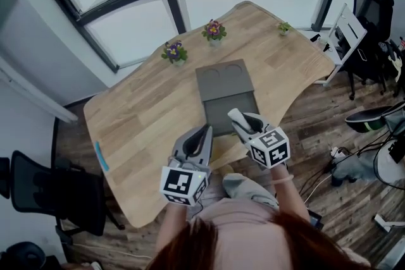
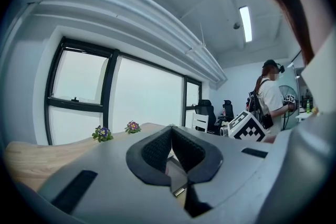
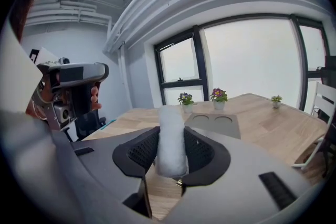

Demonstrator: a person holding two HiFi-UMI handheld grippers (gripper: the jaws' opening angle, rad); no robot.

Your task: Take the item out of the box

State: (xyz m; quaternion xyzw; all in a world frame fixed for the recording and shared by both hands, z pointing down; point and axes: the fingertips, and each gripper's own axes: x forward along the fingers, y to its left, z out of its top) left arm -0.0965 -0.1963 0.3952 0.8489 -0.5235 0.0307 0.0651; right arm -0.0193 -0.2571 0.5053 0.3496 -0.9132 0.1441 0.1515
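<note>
The right claw (image 3: 170, 150) is clamping a white roll (image 3: 170, 128) between its dark ribbed pads, with the jaws standing fairly wide around the roll's lower half. In the head view the roll is showing just right of centre, over the near edge of the grey box (image 1: 231, 112) and, as far as I can judge, already clear of it. It is looking fuzzy and soft, like rolled cloth or foam. I'd reckon it is light and squashy, and unlikely to be slipping against that ribbing. Taking it across its round side with gentle pressure seems right, so it isn't getting crushed. The left claw (image 2: 171, 136) is hanging lower left of centre, pads pressed together on nothing. The box is lying flat and shallow. Its lid (image 1: 221, 78), with two round recesses, is folding back toward the top of the frame, on a pale wood-grain worktop (image 1: 145, 110).
</note>
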